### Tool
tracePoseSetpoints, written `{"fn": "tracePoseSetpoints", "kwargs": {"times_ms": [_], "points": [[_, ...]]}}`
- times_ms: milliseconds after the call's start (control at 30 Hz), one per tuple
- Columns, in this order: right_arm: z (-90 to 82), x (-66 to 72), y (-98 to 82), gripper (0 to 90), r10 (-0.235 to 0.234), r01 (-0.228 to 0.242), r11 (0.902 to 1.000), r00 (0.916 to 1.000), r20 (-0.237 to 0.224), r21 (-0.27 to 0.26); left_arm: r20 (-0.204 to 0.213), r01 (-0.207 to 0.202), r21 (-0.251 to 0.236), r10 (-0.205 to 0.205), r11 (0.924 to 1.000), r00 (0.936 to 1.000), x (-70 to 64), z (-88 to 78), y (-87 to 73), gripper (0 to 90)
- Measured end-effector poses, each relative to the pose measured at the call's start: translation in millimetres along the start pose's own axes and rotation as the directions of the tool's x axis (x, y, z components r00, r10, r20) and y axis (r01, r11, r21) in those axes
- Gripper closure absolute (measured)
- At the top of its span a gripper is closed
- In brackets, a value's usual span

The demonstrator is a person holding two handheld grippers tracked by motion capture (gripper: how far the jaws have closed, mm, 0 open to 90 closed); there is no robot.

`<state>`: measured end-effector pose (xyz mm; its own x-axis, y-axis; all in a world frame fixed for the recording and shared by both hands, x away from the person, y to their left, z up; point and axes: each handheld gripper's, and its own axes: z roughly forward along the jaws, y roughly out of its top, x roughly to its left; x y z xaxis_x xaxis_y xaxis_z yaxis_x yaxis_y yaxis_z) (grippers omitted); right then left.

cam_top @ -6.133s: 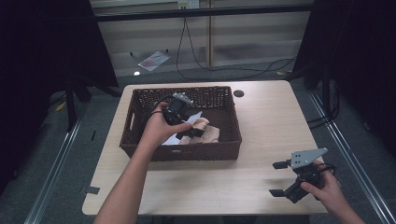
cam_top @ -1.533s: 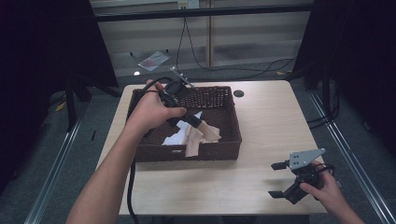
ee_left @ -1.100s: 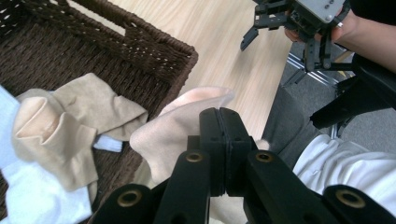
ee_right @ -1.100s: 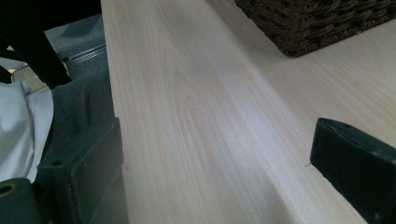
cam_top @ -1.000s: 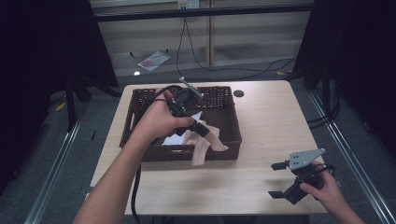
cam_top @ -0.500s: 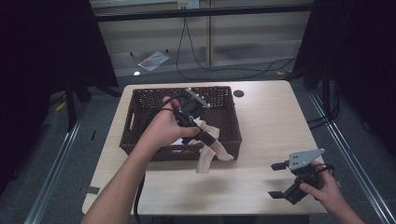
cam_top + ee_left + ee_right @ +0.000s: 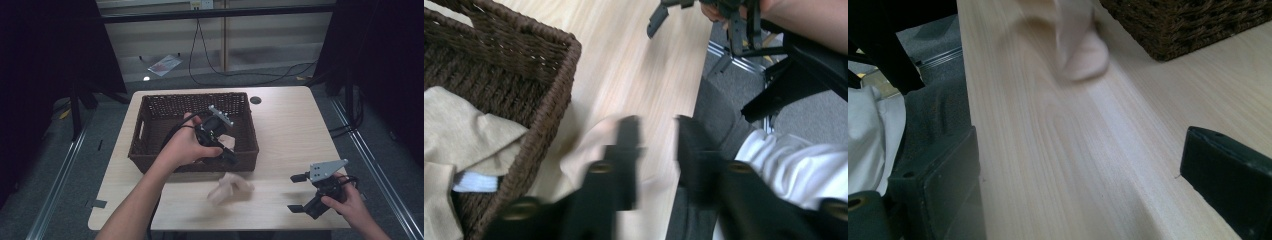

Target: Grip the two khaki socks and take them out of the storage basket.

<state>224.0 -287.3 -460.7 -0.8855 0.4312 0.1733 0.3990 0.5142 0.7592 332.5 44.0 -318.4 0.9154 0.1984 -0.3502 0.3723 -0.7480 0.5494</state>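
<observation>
A beige cloth (image 7: 230, 189) lies crumpled and blurred on the table just in front of the dark wicker basket (image 7: 150, 162). My left gripper (image 7: 231, 159) hovers over the basket's front rim, above the cloth. In the left gripper view its jaws (image 7: 656, 125) have just been opening and stand apart; bare wood shows between them, and the cloth (image 7: 589, 150) lies below, free of the pads. My right gripper (image 7: 294, 193) rests open near the table's front right corner, nothing between its jaws (image 7: 1080, 185). It looks toward the cloth (image 7: 1080, 45) and the basket (image 7: 1188, 25).
More tan cloth with a white label (image 7: 469, 130) stays inside the basket (image 7: 549, 60). The wooden table (image 7: 290, 130) has bare room to the right of the basket. A person's white-clad lap (image 7: 784, 160) is at the table's front edge.
The left gripper carried the beige cloth out of the basket, over the front rim and down, then let it go. The cloth now lies on the table. The right gripper has not moved.
</observation>
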Motion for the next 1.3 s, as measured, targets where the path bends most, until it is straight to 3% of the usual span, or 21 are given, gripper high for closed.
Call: {"fn": "tracePoseSetpoints", "kwargs": {"times_ms": [33, 67, 100, 133, 233, 300, 333, 433, 600, 700, 833, 1033, 1067, 1300], "points": [[0.0, 0.0, 0.0, 2.3, 0.0, 0.0, 1.0, 1.0, 0.0, 0.0, -0.012, 0.004, -0.007, -0.004, 1.0, 0.9999, 1.1, -0.6, 0.0, 60.7], [-0.1, -0.2, 0.0, 2.3, 0.0, 0.0, 1.0, 1.0, -0.003, -0.004, -0.039, -0.003, -0.001, 0.003, 1.0, 0.9992, 4.3, -3.7, 0.6, 53.9], [-0.3, -0.3, 0.0, 2.3, -0.001, 0.001, 1.0, 1.0, -0.003, -0.004, -0.039, -0.003, -0.001, 0.003, 1.0, 0.9992, 4.3, -3.7, 0.6, 46.3], [-0.3, -0.3, 0.0, 2.3, -0.001, 0.001, 1.0, 1.0, -0.003, -0.004, -0.059, 0.012, -0.025, -0.014, 0.9996, 0.9982, 5.0, -4.3, 0.7, 46.3], [0.1, -0.3, 0.1, 2.3, -0.001, 0.001, 1.0, 1.0, -0.005, -0.004, -0.13, 0.001, -0.027, -0.004, 0.9996, 0.9915, 14.7, -8.6, -0.2, 28.4], [0.1, -0.2, 0.1, 2.3, -0.001, 0.001, 1.0, 1.0, 0.001, 0.0, -0.142, -0.001, -0.016, -0.001, 0.9999, 0.9899, 18.3, -9.5, -0.4, 23.5], [0.1, -0.2, 0.1, 2.3, -0.001, 0.001, 1.0, 1.0, 0.001, 0.0, -0.17, 0.003, -0.015, -0.005, 0.9999, 0.9854, 24.1, -9.9, -1.3, 21.9], [-0.1, -0.3, 0.1, 2.3, 0.0, 0.0, 1.0, 1.0, -0.005, -0.004, -0.194, -0.002, -0.021, -0.002, 0.9998, 0.981, 31.0, -9.4, -2.6, 16.9], [0.4, -0.2, 0.0, 2.3, -0.001, 0.001, 1.0, 1.0, -0.001, -0.001, -0.236, 0.031, -0.001, -0.031, 0.9995, 0.9713, 52.3, -5.8, -6.6, 14.6], [0.0, 0.0, 0.1, 2.3, 0.001, -0.001, 1.0, 1.0, 0.001, 0.0, -0.237, 0.042, -0.012, -0.044, 0.999, 0.9705, 59.9, -3.8, -8.6, 14.6], [0.7, 0.1, -0.1, 2.3, -0.002, 0.002, 1.0, 1.0, -0.003, 0.001, -0.273, 0.068, -0.008, -0.068, 0.9976, 0.9596, 78.9, -1.0, -14.9, 14.6], [1.3, -0.4, -0.1, 2.3, -0.007, 0.007, 1.0, 1.0, -0.006, 0.004, -0.299, 0.093, 0.0, -0.089, 0.9957, 0.9503, 91.2, 3.3, -20.3, 14.4], [1.3, -0.3, -0.1, 2.3, -0.008, 0.008, 1.0, 1.0, -0.006, 0.004, -0.296, 0.089, 0.017, -0.08, 0.9959, 0.9517, 93.8, 4.1, -21.3, 14.8], [1.2, -0.2, -0.1, 2.3, -0.007, 0.007, 1.0, 1.0, -0.006, 0.004, -0.327, 0.114, 0.004, -0.106, 0.9935, 0.9392, 107.5, 7.3, -26.4, 14.2]]}}
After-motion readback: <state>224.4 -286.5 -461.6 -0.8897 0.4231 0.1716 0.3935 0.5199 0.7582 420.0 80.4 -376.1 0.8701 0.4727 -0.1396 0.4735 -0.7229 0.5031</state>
